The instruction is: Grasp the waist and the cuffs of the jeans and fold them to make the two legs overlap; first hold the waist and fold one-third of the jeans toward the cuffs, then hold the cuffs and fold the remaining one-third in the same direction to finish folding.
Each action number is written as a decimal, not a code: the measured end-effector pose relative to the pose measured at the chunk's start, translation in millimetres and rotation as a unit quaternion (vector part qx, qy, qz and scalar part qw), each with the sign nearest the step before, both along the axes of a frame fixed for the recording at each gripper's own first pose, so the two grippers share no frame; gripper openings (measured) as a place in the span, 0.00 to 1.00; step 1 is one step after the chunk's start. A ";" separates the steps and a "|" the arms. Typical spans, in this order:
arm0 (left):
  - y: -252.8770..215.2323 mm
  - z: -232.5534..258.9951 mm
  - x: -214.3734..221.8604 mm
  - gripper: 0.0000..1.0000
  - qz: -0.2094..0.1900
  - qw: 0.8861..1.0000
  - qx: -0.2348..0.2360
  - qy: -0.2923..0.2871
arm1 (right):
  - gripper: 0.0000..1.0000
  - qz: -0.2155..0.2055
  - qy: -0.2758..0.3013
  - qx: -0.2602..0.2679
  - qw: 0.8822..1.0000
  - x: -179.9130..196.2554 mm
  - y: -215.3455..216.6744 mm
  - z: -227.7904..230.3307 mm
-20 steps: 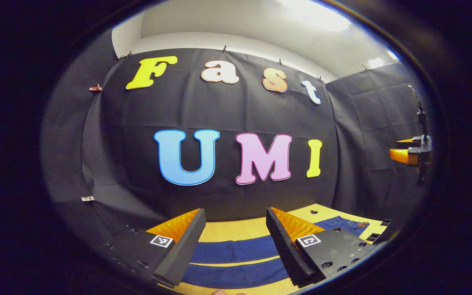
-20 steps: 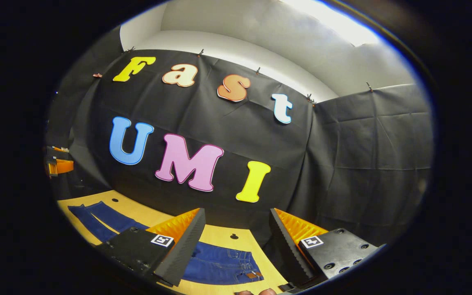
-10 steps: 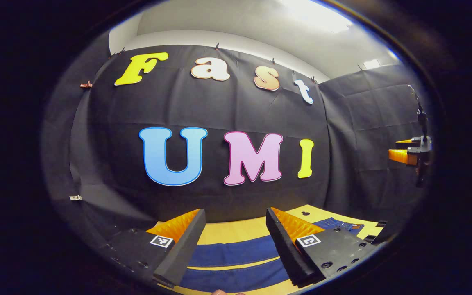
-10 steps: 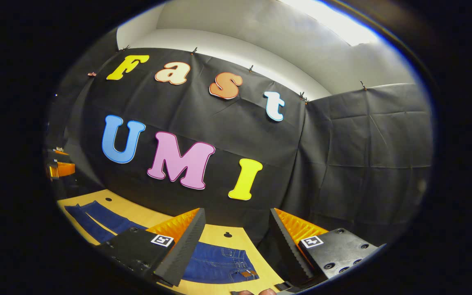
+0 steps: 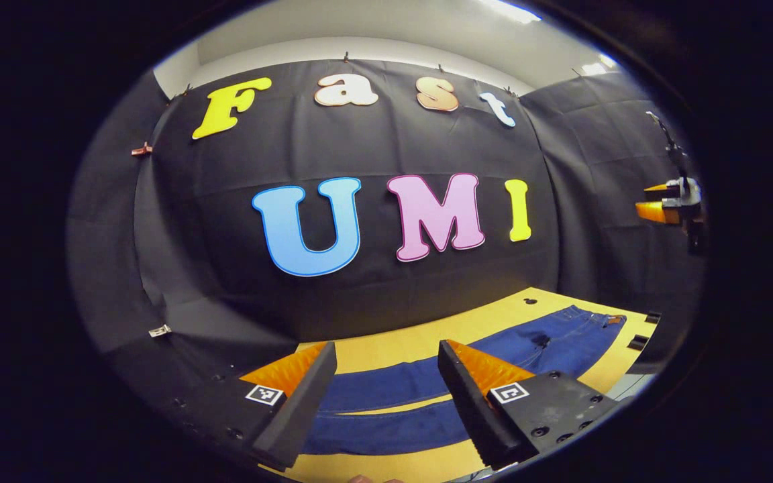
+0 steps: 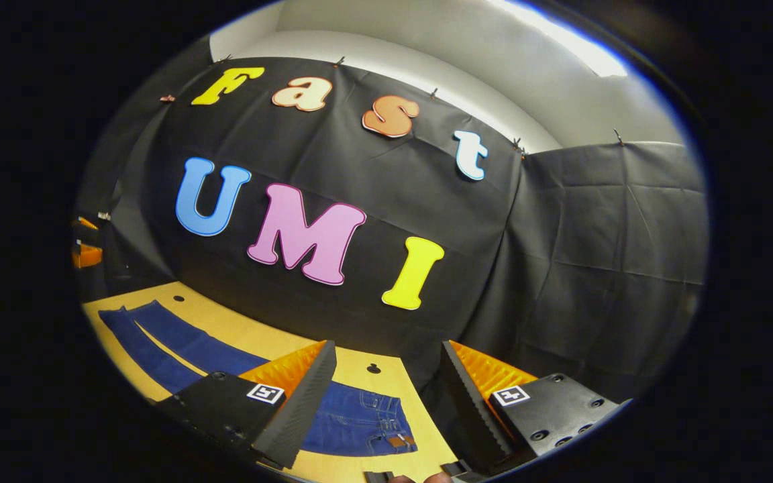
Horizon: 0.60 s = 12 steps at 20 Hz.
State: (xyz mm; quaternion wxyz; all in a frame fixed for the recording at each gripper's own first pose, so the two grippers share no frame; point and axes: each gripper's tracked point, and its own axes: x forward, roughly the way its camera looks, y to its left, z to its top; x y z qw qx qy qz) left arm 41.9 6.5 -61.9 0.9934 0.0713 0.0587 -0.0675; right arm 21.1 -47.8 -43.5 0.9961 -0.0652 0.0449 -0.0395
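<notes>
A: Where are the jeans (image 5: 427, 382)?
B: One pair, flat on the table (image 5: 386, 345), legs apart, table showing around them.
A: The grippers?
B: Left gripper (image 5: 386, 399) and right gripper (image 6: 386, 402) hang wide above the jeans, holding nothing.

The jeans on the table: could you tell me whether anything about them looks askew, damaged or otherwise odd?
Nothing stands out. The jeans lie flat and unfolded on the table, legs side by side with a narrow gap between them. The left gripper and the right gripper are both open above the cloth.
</notes>
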 end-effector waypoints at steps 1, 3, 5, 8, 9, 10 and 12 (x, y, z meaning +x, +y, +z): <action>2.7 -7.9 2.0 0.96 -0.011 1.000 0.008 0.002 | 0.96 0.016 -0.001 -0.020 1.000 4.4 4.2 -4.8; 15.1 -44.5 6.9 0.97 -0.024 0.998 0.028 0.044 | 0.96 0.054 0.005 -0.073 0.996 14.9 12.3 -21.5; 29.5 -75.0 9.9 0.97 -0.036 0.995 0.065 0.072 | 0.95 0.098 0.025 -0.107 0.989 23.4 23.5 -46.1; 46.4 -108.7 12.4 0.97 -0.067 0.984 0.125 0.107 | 0.96 0.153 0.060 -0.149 0.975 33.2 36.8 -94.6; 48.2 -121.2 12.5 0.97 -0.089 0.979 0.141 0.117 | 0.96 0.172 0.079 -0.166 0.968 34.9 39.6 -119.5; 49.4 -140.3 10.9 0.97 -0.115 0.972 0.152 0.137 | 0.96 0.190 0.100 -0.184 0.959 35.7 40.7 -146.7; 62.0 -180.2 9.7 0.97 -0.141 0.952 0.191 0.194 | 0.96 0.240 0.146 -0.215 0.935 35.9 46.5 -207.1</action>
